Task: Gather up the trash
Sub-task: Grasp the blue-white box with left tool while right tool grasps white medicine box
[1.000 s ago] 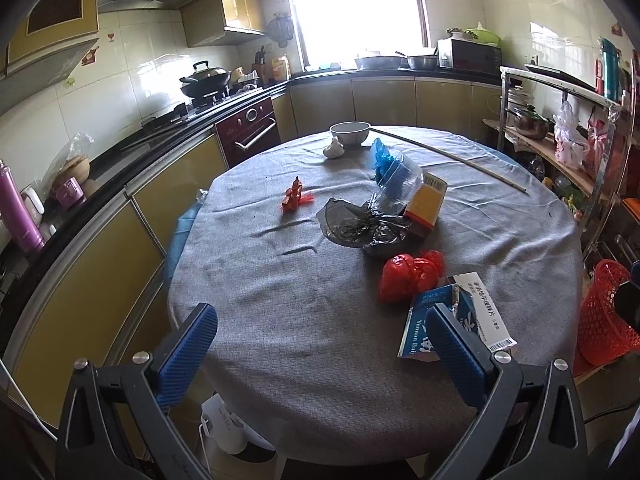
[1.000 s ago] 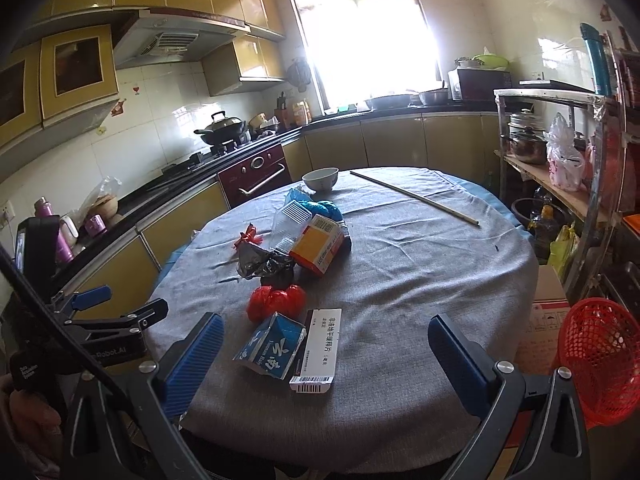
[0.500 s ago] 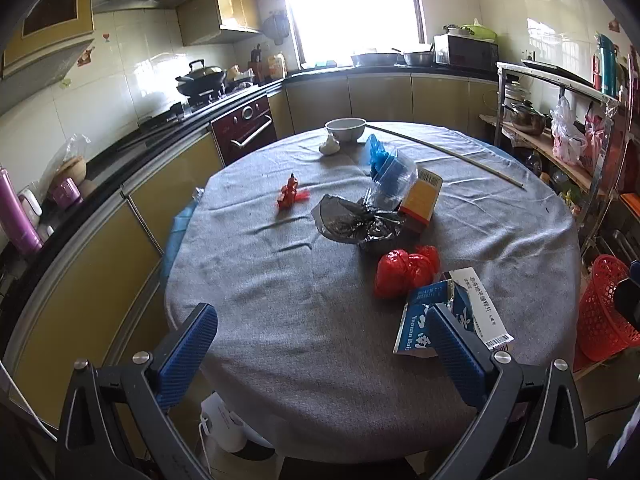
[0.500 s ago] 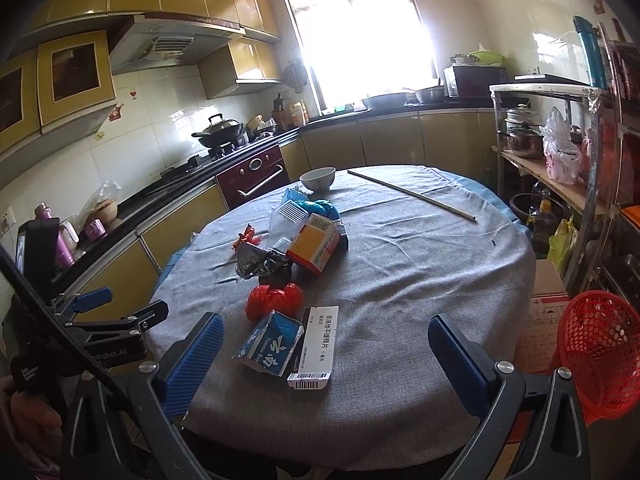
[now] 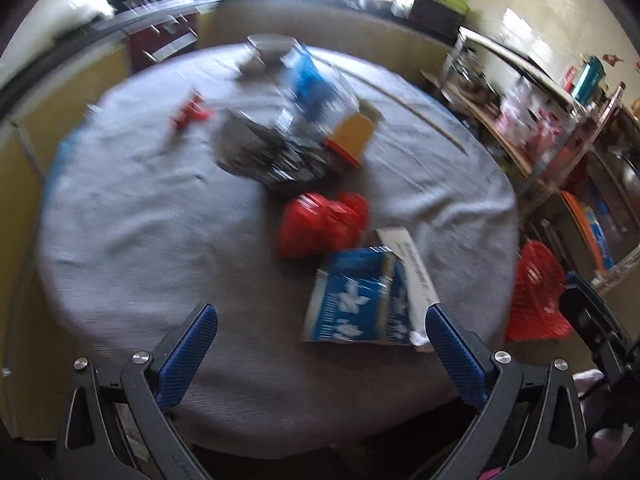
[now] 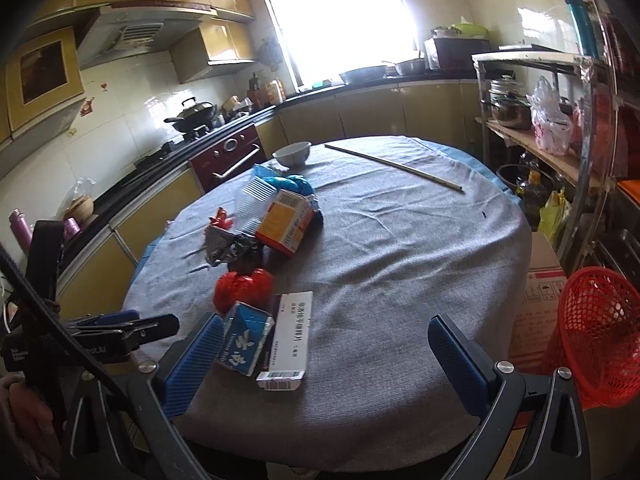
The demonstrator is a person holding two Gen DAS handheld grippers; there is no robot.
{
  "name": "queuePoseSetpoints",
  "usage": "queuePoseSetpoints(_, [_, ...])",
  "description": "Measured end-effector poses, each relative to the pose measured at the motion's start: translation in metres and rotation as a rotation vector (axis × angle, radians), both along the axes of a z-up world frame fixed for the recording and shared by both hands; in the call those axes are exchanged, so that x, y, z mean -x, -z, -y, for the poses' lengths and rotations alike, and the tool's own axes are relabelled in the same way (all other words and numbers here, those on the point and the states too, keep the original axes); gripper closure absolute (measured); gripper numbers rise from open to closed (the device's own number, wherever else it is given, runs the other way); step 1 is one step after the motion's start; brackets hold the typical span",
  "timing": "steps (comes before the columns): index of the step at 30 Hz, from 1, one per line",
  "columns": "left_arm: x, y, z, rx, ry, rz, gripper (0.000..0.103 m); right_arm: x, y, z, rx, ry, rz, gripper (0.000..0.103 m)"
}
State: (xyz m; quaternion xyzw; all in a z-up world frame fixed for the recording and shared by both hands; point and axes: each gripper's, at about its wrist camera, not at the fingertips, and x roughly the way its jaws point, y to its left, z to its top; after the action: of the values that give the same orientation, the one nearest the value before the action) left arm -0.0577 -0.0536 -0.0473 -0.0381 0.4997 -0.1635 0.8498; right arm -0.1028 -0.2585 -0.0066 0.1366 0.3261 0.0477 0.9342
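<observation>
The blue carton (image 5: 354,296) lies on the counter (image 5: 140,240) at its near edge, touching the white box (image 6: 291,338) beside it. It sits straight ahead of the left hand-held gripper (image 5: 320,354), long axis pointing away. Both the left and the right hand-held gripper (image 6: 326,364) stand wide apart, empty. The right view, unblurred, shows the red basket (image 6: 600,332) on the floor, well right.

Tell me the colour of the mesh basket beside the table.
Red; the mesh basket shows best in the right wrist view.
</observation>
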Motion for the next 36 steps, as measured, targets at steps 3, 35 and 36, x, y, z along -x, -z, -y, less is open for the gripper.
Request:
queuePoseSetpoints(3, [-0.013,0.021,0.016,0.022,0.054,-0.078,0.000,-0.006,0.006,0.009,-0.012,0.030,-0.025,0.000])
queuePoseSetpoints(35, [-0.026,0.006,-0.050,0.056,-0.023,0.098,0.041,-0.113,0.086,-0.084,0.173,-0.200,-0.397,0.045])
queuePoseSetpoints(36, [-0.026,0.004,-0.046,0.048,-0.019,0.107,0.041,-0.112,0.086,-0.086,0.191,-0.202,-0.387,0.051])
